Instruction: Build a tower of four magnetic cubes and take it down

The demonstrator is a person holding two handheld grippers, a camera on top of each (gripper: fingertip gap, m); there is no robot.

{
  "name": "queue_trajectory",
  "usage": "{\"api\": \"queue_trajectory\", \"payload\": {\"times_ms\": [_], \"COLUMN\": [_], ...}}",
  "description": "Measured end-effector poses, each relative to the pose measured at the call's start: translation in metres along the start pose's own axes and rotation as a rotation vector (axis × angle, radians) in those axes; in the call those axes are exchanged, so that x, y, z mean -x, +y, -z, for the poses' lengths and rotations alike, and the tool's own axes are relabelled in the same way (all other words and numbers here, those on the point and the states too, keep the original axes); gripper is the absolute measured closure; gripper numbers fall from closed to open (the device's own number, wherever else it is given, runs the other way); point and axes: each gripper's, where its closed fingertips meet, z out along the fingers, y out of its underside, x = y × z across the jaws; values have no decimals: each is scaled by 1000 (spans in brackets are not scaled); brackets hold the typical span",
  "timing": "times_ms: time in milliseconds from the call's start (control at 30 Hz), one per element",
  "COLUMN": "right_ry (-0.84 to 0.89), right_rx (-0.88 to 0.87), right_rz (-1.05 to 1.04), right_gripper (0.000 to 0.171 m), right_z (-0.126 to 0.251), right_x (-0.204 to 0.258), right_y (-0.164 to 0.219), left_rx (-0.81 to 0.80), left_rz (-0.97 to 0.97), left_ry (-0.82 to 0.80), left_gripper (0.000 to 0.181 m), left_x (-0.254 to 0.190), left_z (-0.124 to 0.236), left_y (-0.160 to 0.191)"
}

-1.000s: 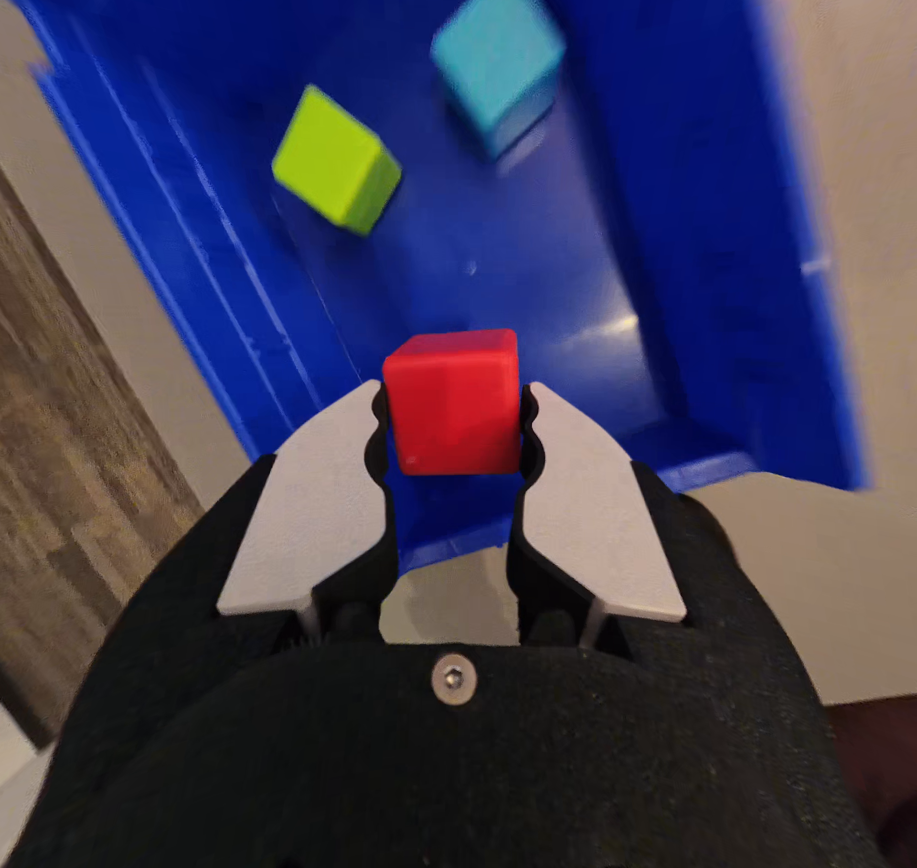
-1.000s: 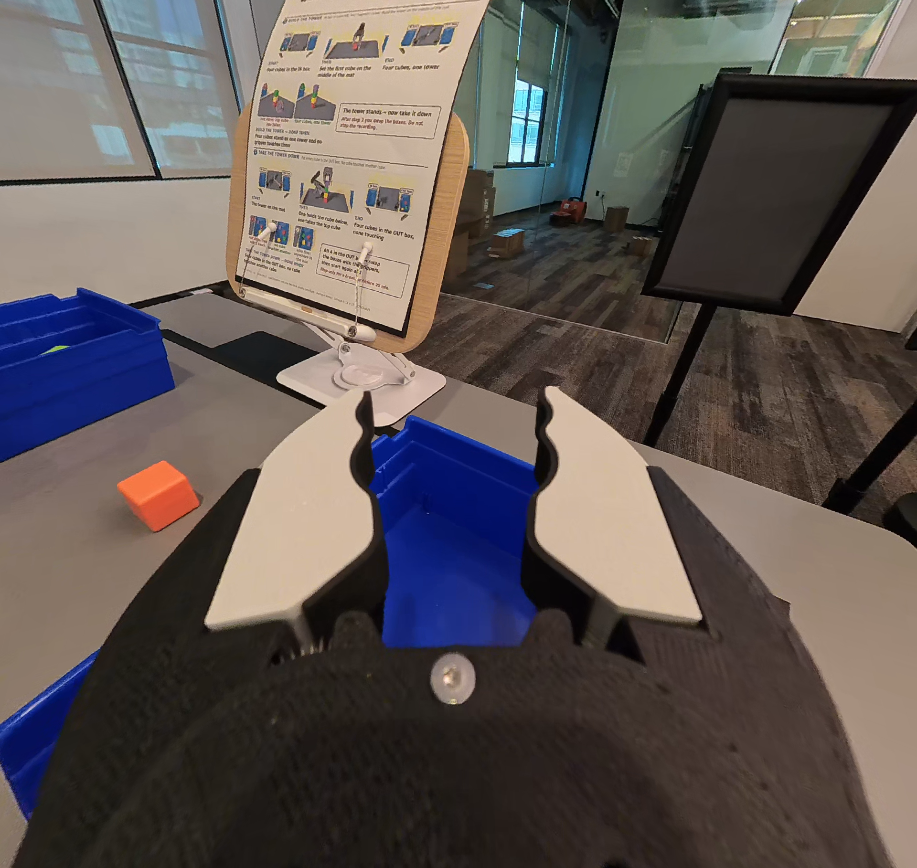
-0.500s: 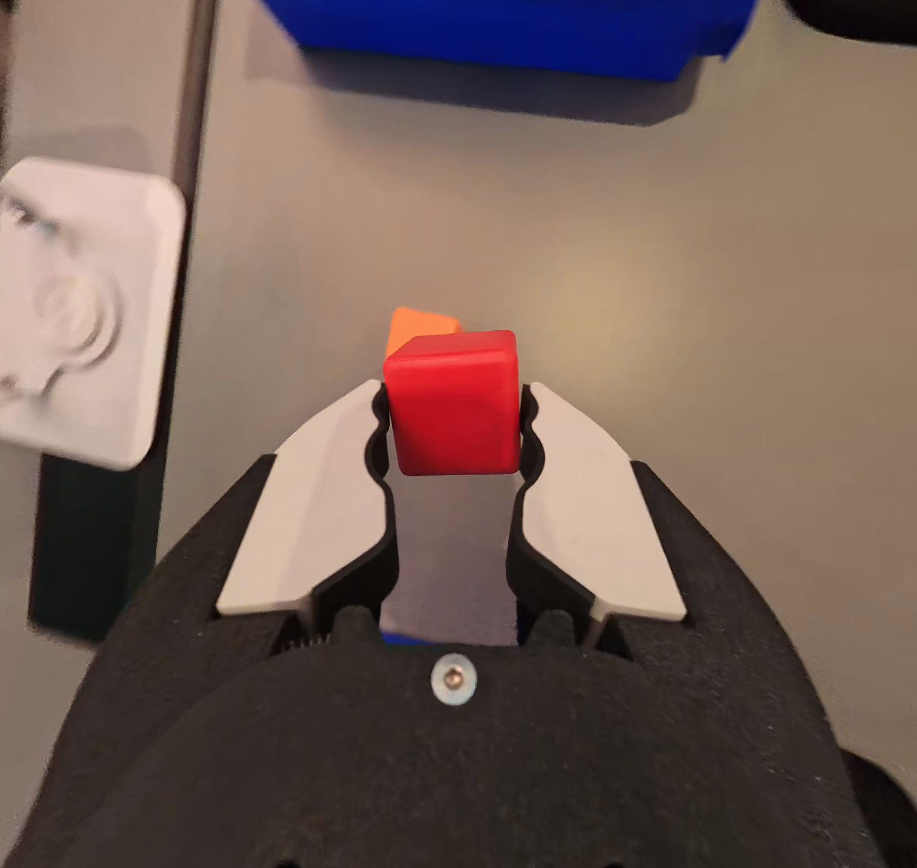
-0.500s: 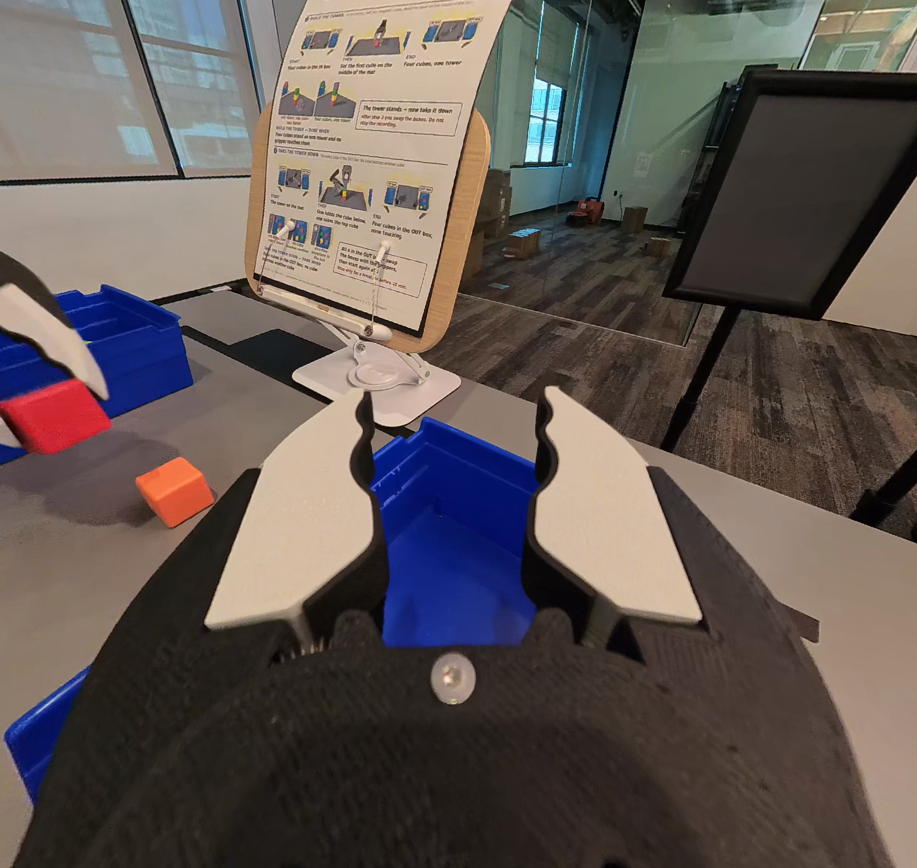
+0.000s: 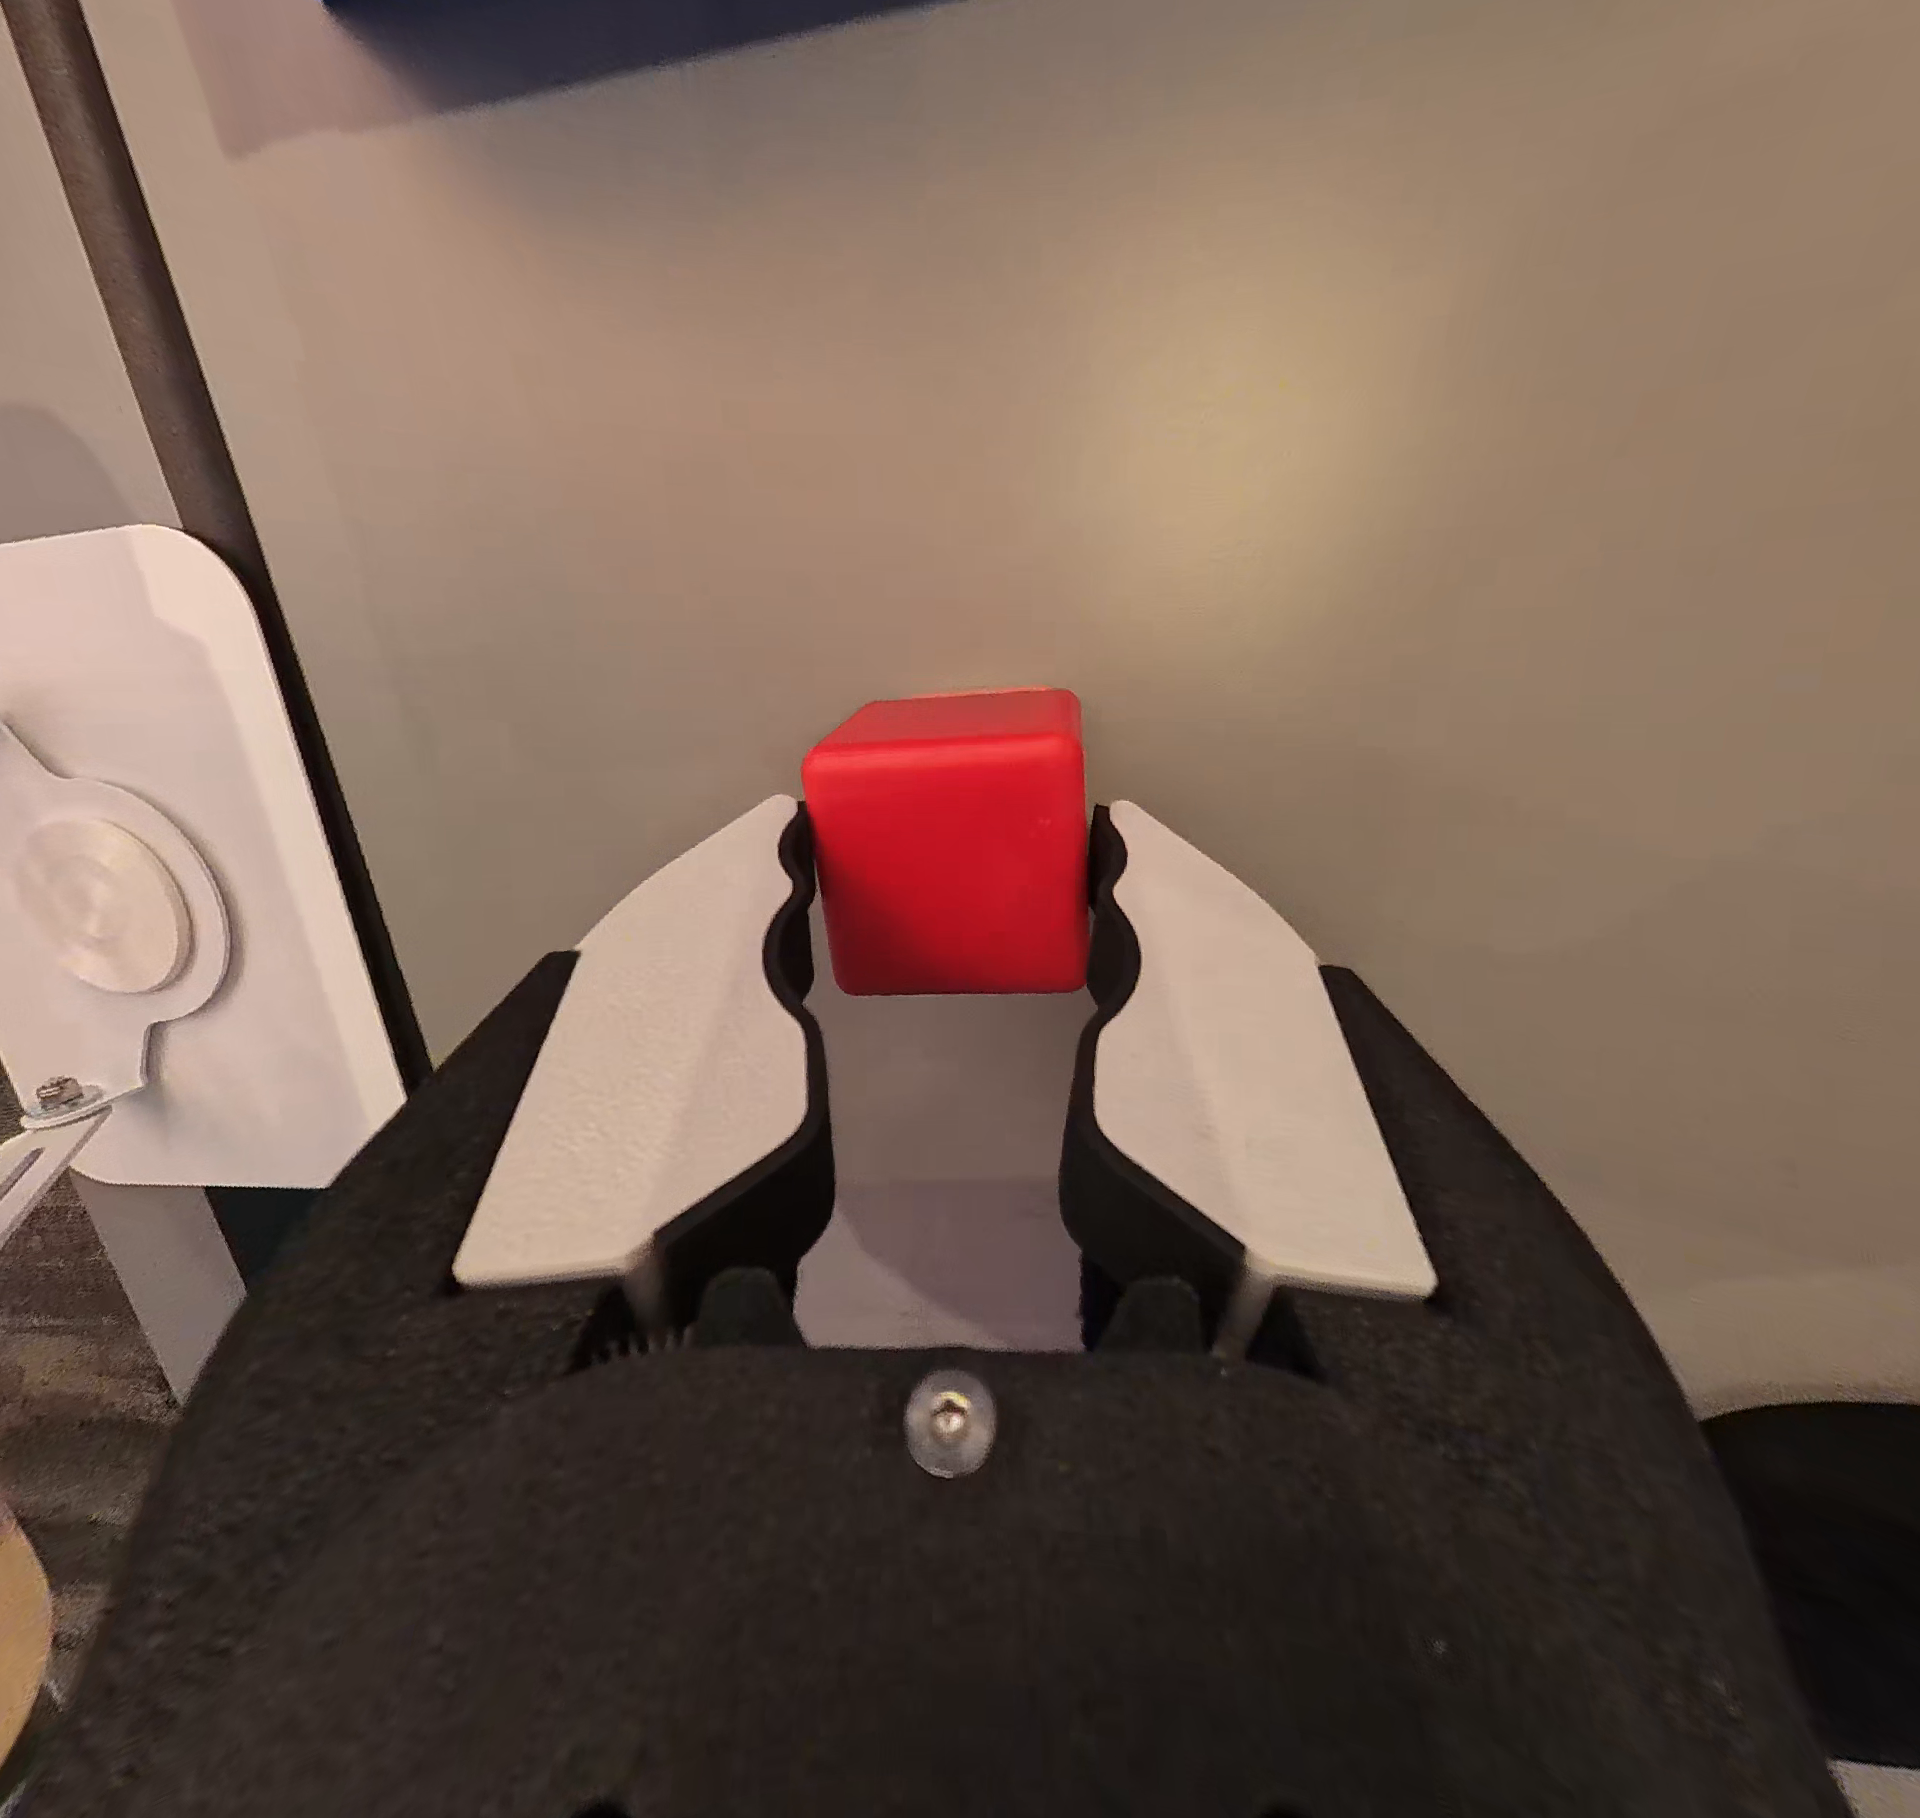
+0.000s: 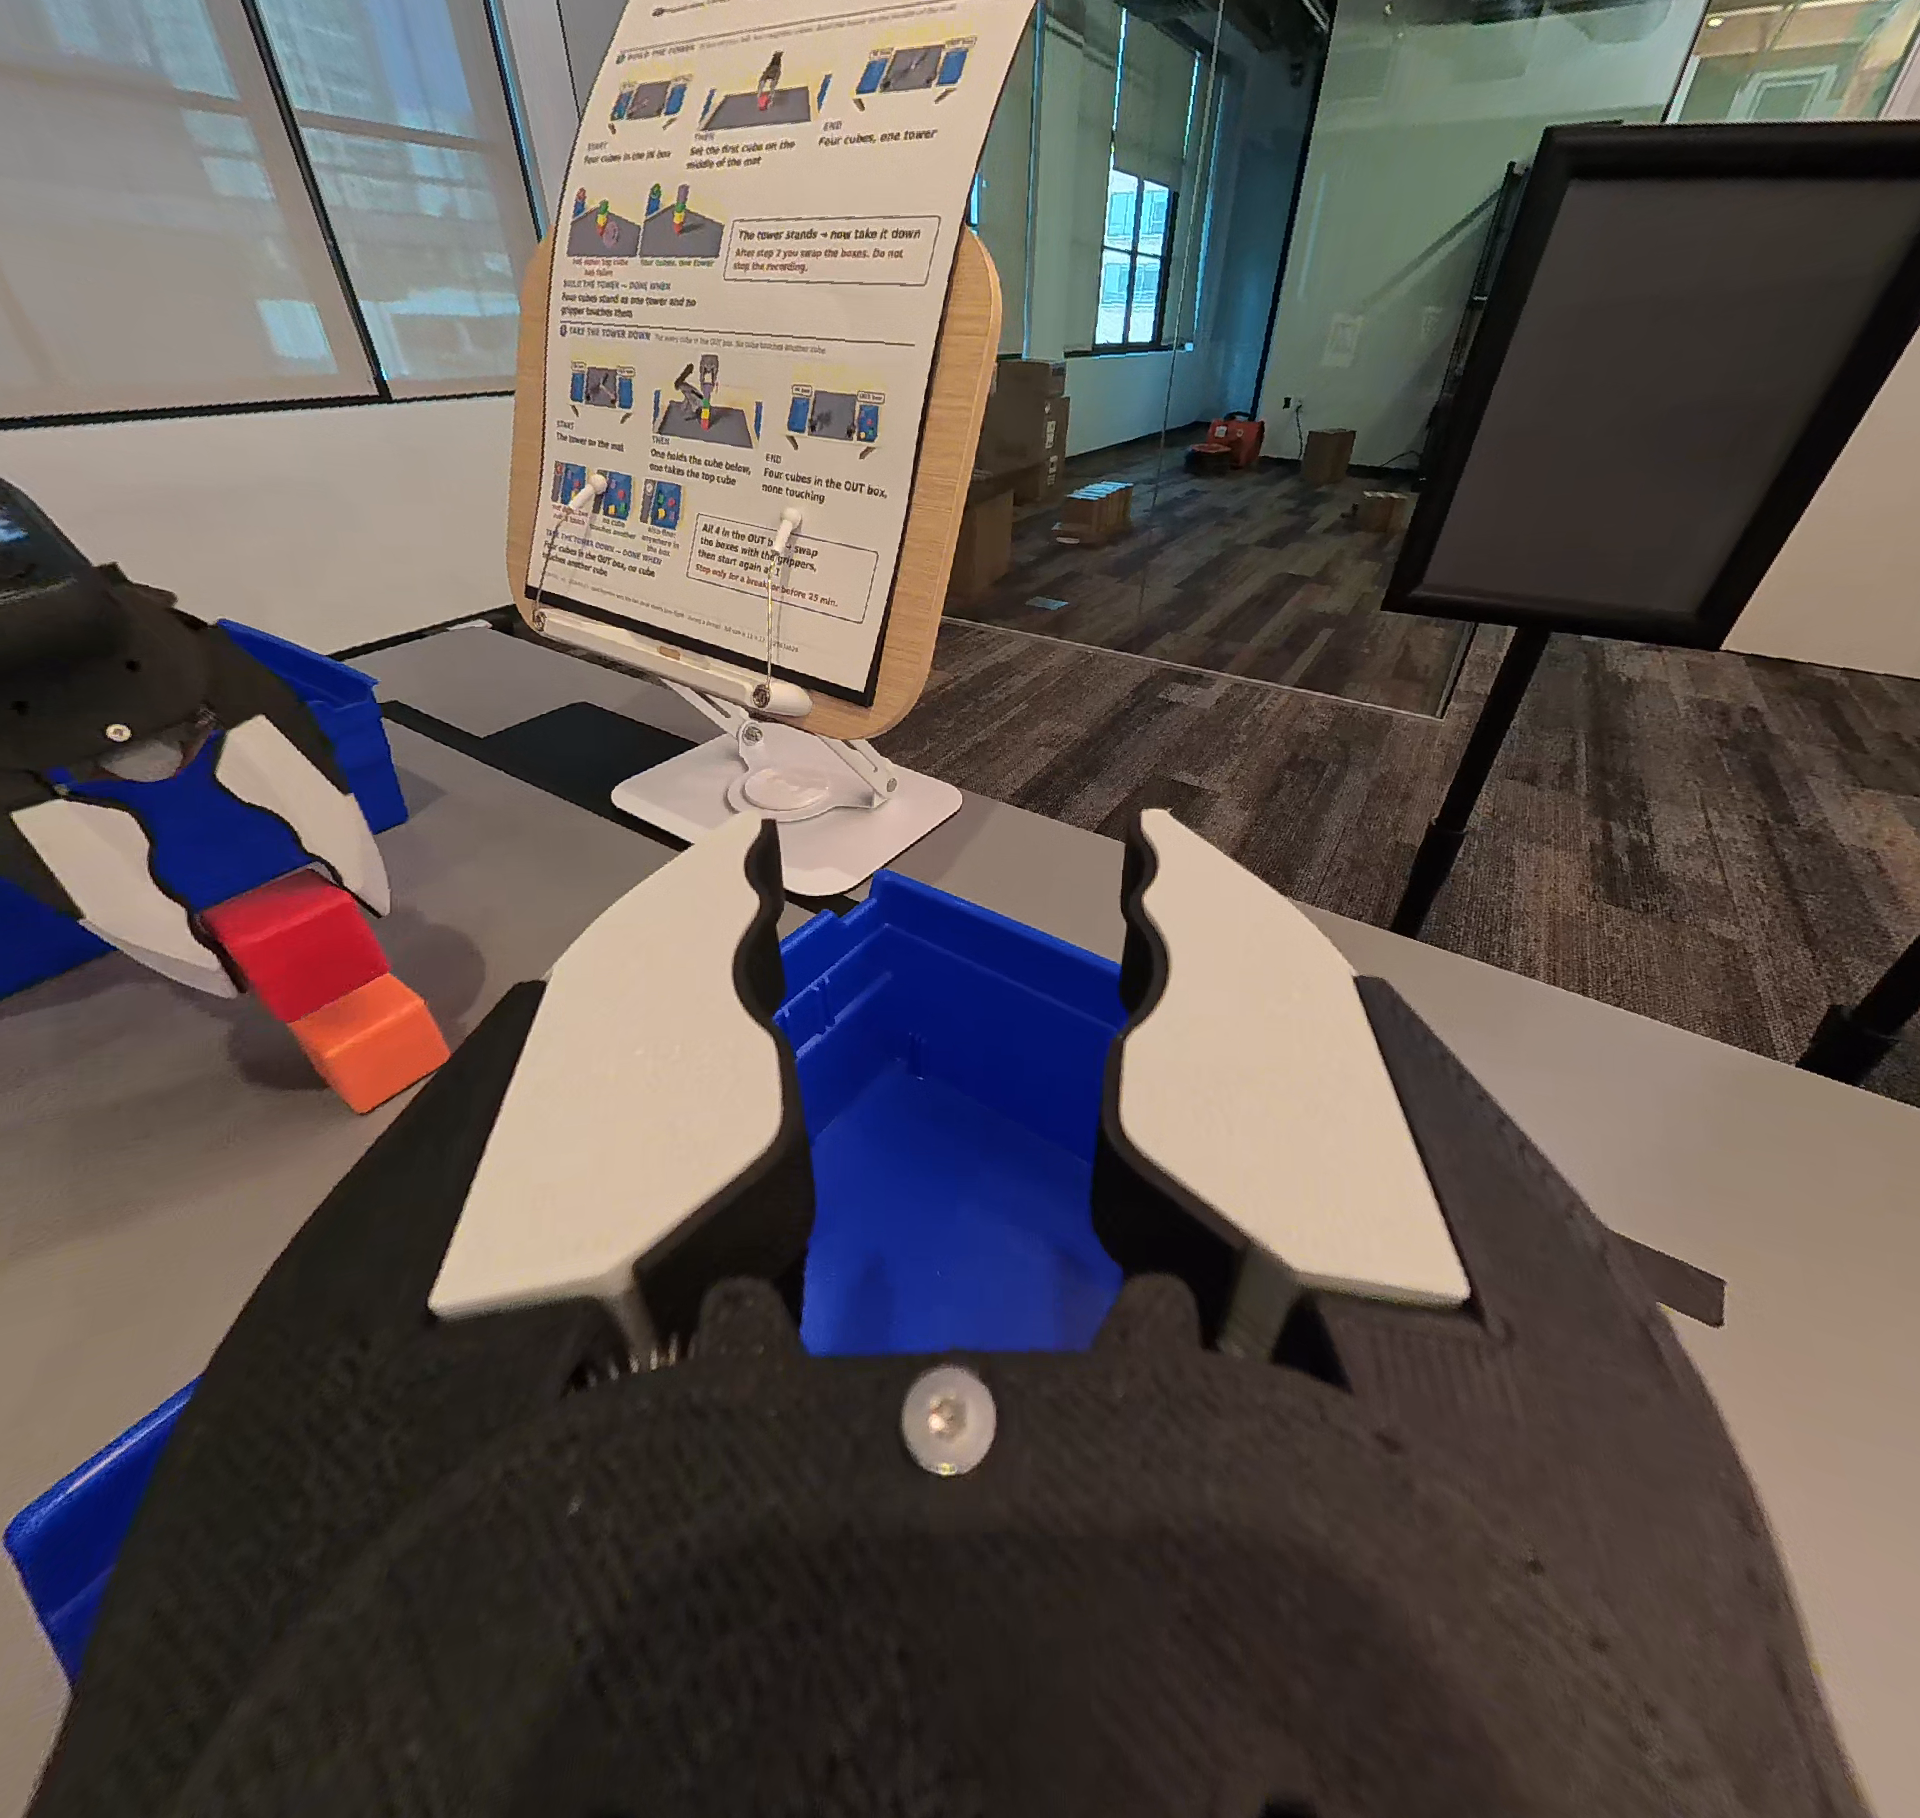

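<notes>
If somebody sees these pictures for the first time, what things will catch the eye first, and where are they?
First, the red cube, gripped by the left hand-held gripper at the left, sitting on the orange cube on the grey table. Next, the illustrated instruction sheet standing behind, and the blue bin under the open right hand-held gripper.

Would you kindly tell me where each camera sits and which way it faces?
Left wrist view: on the left gripper, looking down at the grey table; its own fingers clamp the red cube.
Right wrist view: on the right gripper, open, facing level over a blue bin towards an instruction stand.
Shared: the red cube, seen there resting on the orange cube.
</notes>
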Motion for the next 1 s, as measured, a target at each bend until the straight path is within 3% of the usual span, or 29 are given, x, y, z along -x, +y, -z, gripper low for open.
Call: {"api": "queue_trajectory", "payload": {"times_ms": [333, 600, 733, 833, 933, 1000], "right_ry": [-7, -5, -3, 4, 8, 1], "right_rx": [17, 34, 29, 22, -1, -23], "right_rz": [1, 0, -8, -11, -23, -44], "right_gripper": [108, 107, 107, 107, 107, 108], "right_z": [-2, -2, 0, 2, 3, 2], "right_x": [0, -2, -4, -6, -8, -8], "right_y": [3, 9, 8, 7, 3, 1], "left_rx": [54, -27, -231, -400, -593, -698], "left_rz": [-16, 52, 114, 192, 400, 579], "left_ry": [38, 33, -17, -185, -420, -494], "left_gripper": [131, 126, 127, 116, 117, 102], "left_x": [2, 8, 12, 28, 55, 66], "left_z": [-19, -13, 44, 115, 196, 234], "left_y": [8, 0, -20, -21, 7, 40]}}
